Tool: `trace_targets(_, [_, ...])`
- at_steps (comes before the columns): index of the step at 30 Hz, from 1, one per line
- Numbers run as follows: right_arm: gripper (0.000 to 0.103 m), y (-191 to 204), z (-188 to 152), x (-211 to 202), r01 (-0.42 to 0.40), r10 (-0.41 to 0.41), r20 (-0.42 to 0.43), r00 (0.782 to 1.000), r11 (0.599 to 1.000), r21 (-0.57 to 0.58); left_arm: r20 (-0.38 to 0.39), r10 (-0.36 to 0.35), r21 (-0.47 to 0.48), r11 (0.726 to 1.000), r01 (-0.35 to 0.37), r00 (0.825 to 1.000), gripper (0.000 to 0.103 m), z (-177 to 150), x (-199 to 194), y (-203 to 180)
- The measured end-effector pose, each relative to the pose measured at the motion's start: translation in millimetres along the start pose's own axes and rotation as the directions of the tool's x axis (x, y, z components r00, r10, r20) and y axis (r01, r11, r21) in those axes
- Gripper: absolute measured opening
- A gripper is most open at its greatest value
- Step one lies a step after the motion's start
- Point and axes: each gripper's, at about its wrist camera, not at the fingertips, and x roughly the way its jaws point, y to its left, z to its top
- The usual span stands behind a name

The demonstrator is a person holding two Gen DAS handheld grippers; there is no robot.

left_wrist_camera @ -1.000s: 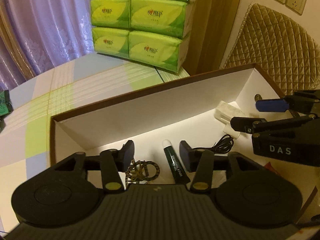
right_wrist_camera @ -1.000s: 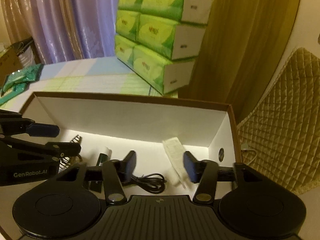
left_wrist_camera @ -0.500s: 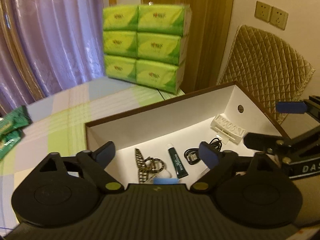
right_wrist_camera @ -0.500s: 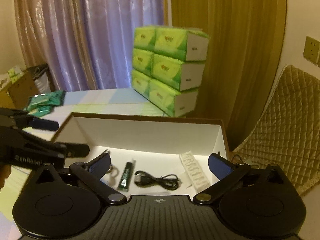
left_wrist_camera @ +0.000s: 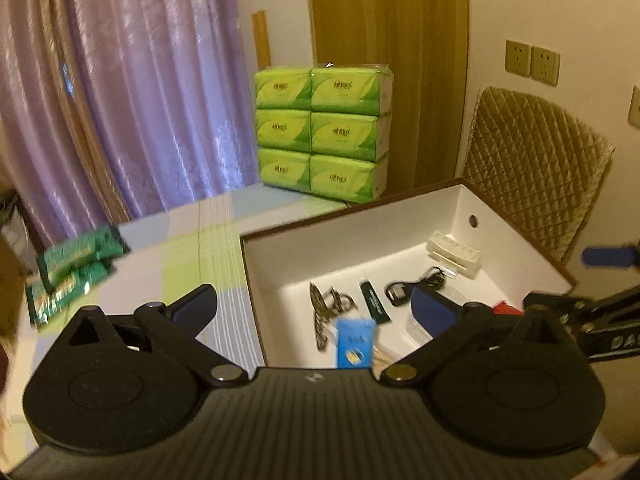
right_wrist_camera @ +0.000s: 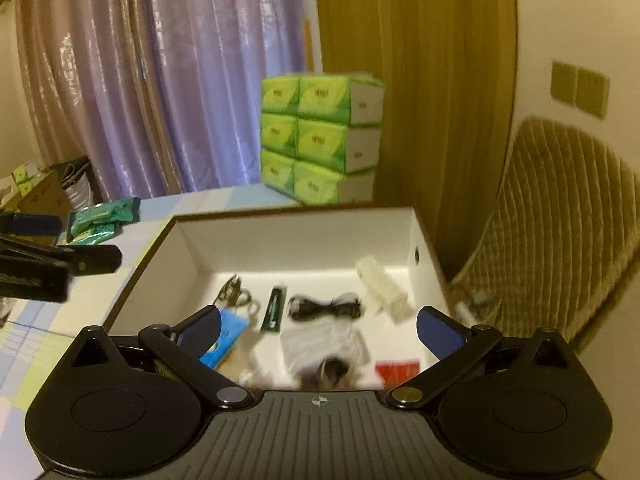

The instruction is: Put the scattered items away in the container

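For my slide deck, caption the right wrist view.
Open right gripper above the white box holding cable, tube and packets.

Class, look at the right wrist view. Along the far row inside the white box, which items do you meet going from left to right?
Scissors → green tube → black cable → white plastic pack, all lying on the floor of the box.
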Motion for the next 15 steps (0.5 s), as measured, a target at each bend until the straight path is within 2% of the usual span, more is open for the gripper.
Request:
trace_targets(6, [0.101, 6, -18, -18, 0.003, -0.003, -0.041, 0.999, 1.0, 0.016, -0.041, 0.031, -0.067, 0.997, -0.034, 0.999, 0.102, -21, -31, -1])
trace_targets(15, [0.101, 15, -40, -39, 0.012, -0.011, -0.062, 0.998, 1.0, 0.002, -0.102, 0.013, -0.104, 0.994, -0.024, 0.995, 0.102, -51, -61, -12])
